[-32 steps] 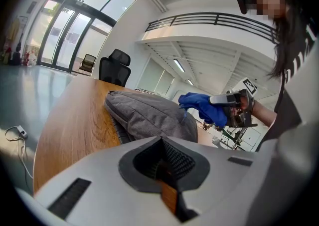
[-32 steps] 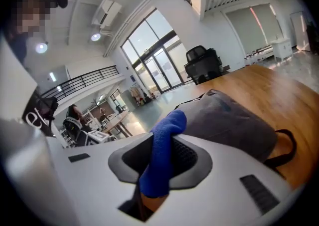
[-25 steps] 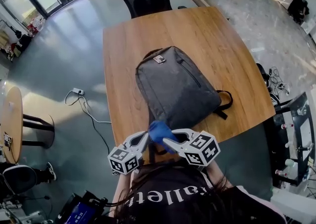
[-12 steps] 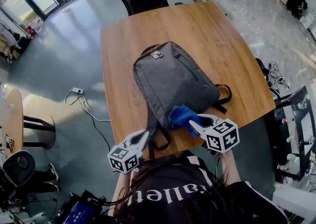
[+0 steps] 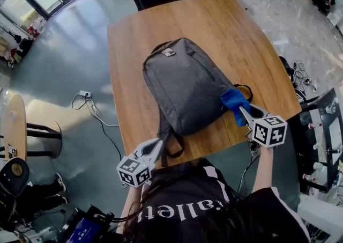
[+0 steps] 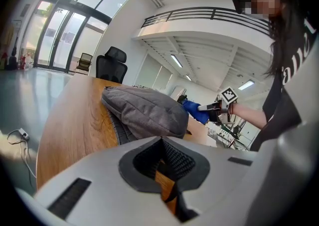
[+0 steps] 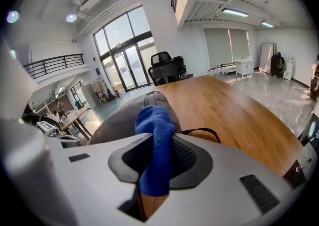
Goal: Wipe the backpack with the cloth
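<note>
The right hand-held gripper is clenched on the blue cloth, which bulges out from between its jaws and lies against the right edge of the grey backpack, just beside a black strap loop. The backpack lies flat on the wooden table. The left hand-held gripper is closed, holding nothing, near the table's front edge. Half a second ago the cloth was at the backpack's near corner; the left hand-held gripper has kept its place.

Right tongs clamped on blue cloth; grey backpack beyond, on wooden table.
</note>
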`<state>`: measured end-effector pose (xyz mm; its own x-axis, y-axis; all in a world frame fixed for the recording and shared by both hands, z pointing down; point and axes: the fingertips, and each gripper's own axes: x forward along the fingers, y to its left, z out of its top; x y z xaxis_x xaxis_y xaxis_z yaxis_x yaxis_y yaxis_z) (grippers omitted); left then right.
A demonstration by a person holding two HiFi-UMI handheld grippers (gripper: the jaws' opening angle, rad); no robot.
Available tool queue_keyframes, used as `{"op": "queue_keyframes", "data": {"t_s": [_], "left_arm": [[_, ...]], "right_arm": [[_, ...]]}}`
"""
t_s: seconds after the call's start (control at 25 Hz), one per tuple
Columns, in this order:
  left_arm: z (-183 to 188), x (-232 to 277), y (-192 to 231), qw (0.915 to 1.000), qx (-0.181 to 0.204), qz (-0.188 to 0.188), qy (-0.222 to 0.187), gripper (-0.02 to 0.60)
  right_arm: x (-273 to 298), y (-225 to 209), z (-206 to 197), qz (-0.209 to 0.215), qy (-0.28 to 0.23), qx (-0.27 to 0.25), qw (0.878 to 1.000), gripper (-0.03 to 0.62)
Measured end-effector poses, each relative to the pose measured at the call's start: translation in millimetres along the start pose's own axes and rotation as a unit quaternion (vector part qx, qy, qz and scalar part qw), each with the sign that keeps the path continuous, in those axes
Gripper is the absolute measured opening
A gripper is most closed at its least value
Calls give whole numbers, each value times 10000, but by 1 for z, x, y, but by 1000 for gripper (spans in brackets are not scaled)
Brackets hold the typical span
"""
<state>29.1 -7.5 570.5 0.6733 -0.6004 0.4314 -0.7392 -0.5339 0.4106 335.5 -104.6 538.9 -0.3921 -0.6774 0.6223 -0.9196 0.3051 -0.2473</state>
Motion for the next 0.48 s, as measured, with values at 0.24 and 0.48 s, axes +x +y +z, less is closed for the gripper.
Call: {"op": "queue_keyframes", "data": {"t_s": [0.24, 0.48], "left_arm": [[-4, -5, 0, 10000, -4, 22, -37, 2], [-6, -6, -1, 9999, 4, -71, -142, 1]], "right_arm": [[-6, -30, 2, -372, -142, 85, 9992, 97], [-14, 3, 5, -39, -546, 247, 9982, 97]]}}
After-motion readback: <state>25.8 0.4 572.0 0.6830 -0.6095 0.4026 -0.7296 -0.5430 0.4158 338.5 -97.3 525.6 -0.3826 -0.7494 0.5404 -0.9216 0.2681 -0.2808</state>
